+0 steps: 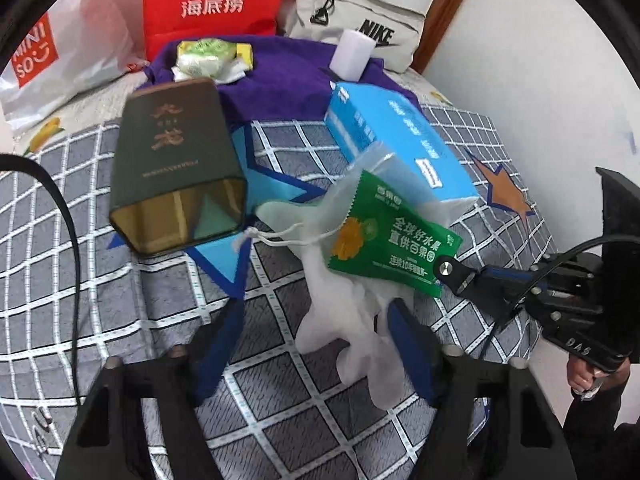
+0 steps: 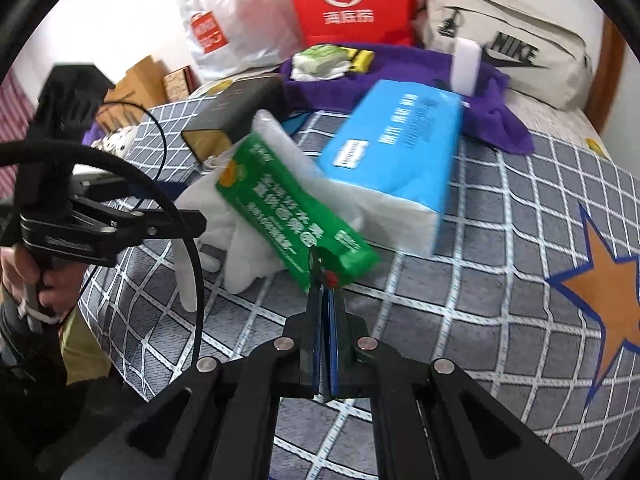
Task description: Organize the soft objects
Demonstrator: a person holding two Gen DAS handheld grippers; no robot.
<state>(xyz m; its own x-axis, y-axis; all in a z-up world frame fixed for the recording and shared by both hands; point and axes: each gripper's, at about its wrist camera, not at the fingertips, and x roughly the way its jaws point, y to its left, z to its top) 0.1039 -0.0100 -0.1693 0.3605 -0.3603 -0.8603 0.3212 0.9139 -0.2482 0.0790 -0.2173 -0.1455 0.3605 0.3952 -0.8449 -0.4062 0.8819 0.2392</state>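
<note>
- Bed cover (image 1: 120,280), grey w/ white grid & star patches – everything lies on it.
- Right gripper (image 2: 322,276): jaws closed tight, pinching the near corner of the green packet (image 2: 288,212). Packet tilted, lifted off the cover at the pinched end; far end sits inside a white mesh pouch (image 1: 340,208).
- Left gripper (image 1: 316,344): jaws part open, blue-padded fingers (image 1: 408,344) either side of the white glove (image 1: 352,332). Pads not pressing on it as far as I can see.
- White glove: limp, flat on the cover, fingers spread toward the left gripper, just below the green packet, partly under it.
- Mesh pouch: drawstring (image 1: 276,236) trails out toward the tin.
- Blue tissue pack (image 1: 400,148): long, soft, lying just behind the green packet, touching the pouch.
- Dark green tin (image 1: 176,164): gold lettering, lying on its side, shiny bottom facing the left cam. Left of the pouch, apart from it.
- Purple towel (image 1: 280,76): bunched at the back of the bed, behind tin & tissue pack.
- On the towel: green-white wrapped bundle w/ yellow bit (image 1: 212,58); white block (image 1: 352,54) standing upright.
- Red bag (image 1: 216,0), white logo – upright behind the towel.
- White plastic shopping bag (image 1: 68,52) – left of the red bag.
- Beige sports bag (image 1: 360,12) – right of the red bag, against the wall.
- Person's hand (image 2: 48,280) on the left gripper's handle, seen from the right cam.
</note>
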